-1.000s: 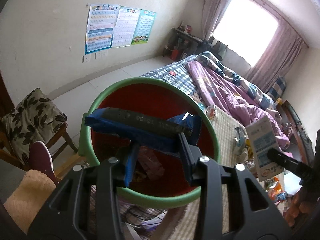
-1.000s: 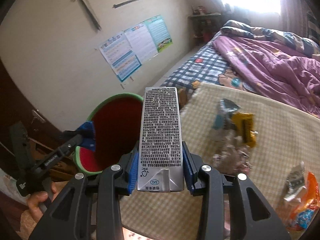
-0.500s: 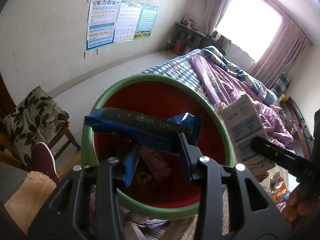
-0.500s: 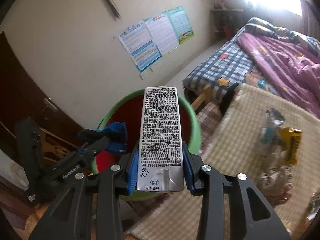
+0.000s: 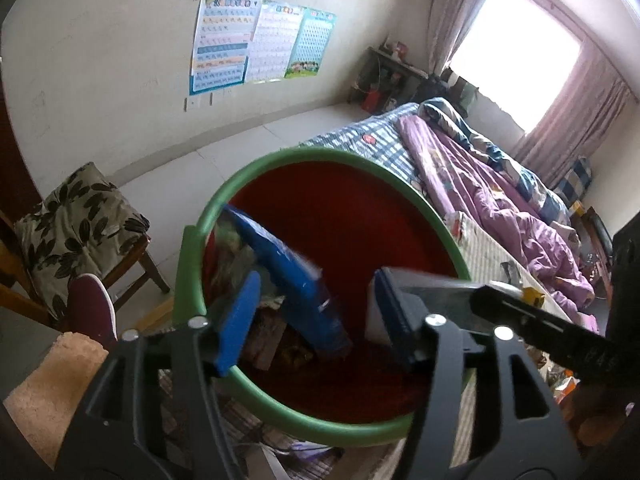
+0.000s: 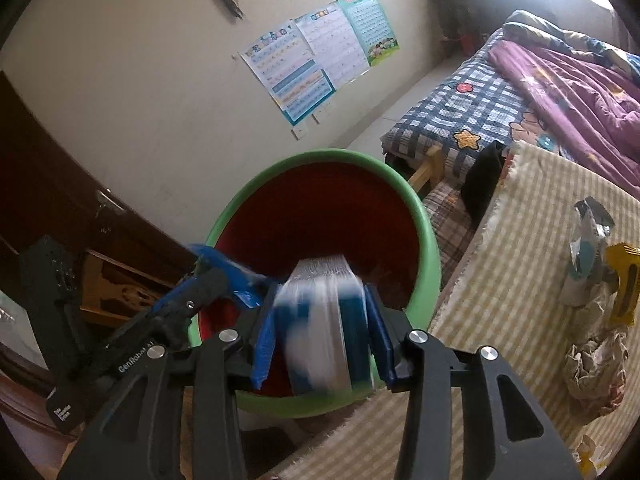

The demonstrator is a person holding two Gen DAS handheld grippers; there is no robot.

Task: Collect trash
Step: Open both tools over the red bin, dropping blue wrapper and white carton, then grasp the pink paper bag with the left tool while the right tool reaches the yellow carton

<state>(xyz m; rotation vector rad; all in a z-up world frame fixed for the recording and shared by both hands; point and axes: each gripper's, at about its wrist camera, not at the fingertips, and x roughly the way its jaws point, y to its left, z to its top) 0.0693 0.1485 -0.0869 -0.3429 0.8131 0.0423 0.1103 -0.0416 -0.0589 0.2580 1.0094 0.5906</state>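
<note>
A green-rimmed bin with a red inside [image 5: 360, 168] [image 6: 428, 232] stands beside the bed. My left gripper [image 5: 316, 320] is open above it. A blue wrapper [image 5: 296, 280] is loose and blurred, tilted down into the bin among other rubbish. My right gripper [image 6: 324, 328] is open over the bin's near rim. A white and blue carton [image 6: 324, 320] sits blurred between its spread jaws, apart from the pads, dropping into the bin. The carton also shows in the left wrist view [image 5: 376, 312].
A checked cloth [image 6: 520, 280] to the right carries a crumpled silver wrapper [image 6: 588, 248], a yellow packet [image 6: 624, 280] and crumpled paper [image 6: 596, 368]. A cushioned chair [image 5: 72, 224] stands left of the bin. A bed with a purple quilt [image 5: 500, 184] lies behind.
Both grippers have opened. The blue wrapper has left the left gripper and tips into the bin. The right gripper moved over the bin and let the carton go.
</note>
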